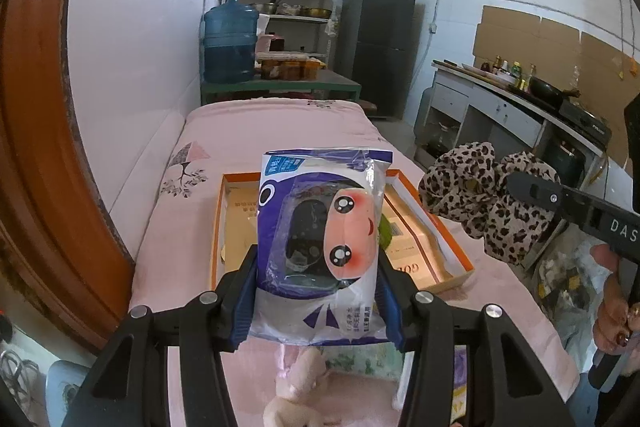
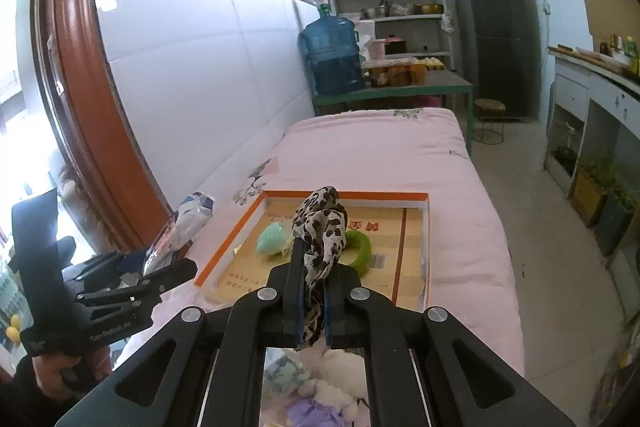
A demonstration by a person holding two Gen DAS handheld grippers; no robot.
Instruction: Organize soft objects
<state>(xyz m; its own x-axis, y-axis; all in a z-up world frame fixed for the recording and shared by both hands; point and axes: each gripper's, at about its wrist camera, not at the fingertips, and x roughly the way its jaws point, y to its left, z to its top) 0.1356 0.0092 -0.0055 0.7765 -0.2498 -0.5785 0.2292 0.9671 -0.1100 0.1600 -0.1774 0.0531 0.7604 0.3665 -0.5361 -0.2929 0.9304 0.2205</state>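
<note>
My left gripper (image 1: 316,267) is shut on a soft plastic wipes pack (image 1: 320,235) with a cartoon face, held above the pink bed; the pack also shows in the right wrist view (image 2: 180,227). My right gripper (image 2: 312,259) is shut on a leopard-print fabric bow (image 2: 320,227), held over the orange-rimmed shallow box (image 2: 424,227). In the left wrist view the bow (image 1: 488,187) hangs right of the box (image 1: 440,227). In the box lie a mint green soft piece (image 2: 272,239) and a green ring-shaped piece (image 2: 360,247).
The pink quilted bed (image 2: 400,155) runs along a white wall. Soft toys (image 1: 296,387) lie below the grippers. A green table with a water jug (image 2: 332,55), shelves and a dark fridge (image 2: 492,39) stand beyond. A kitchen counter (image 1: 520,99) is at right.
</note>
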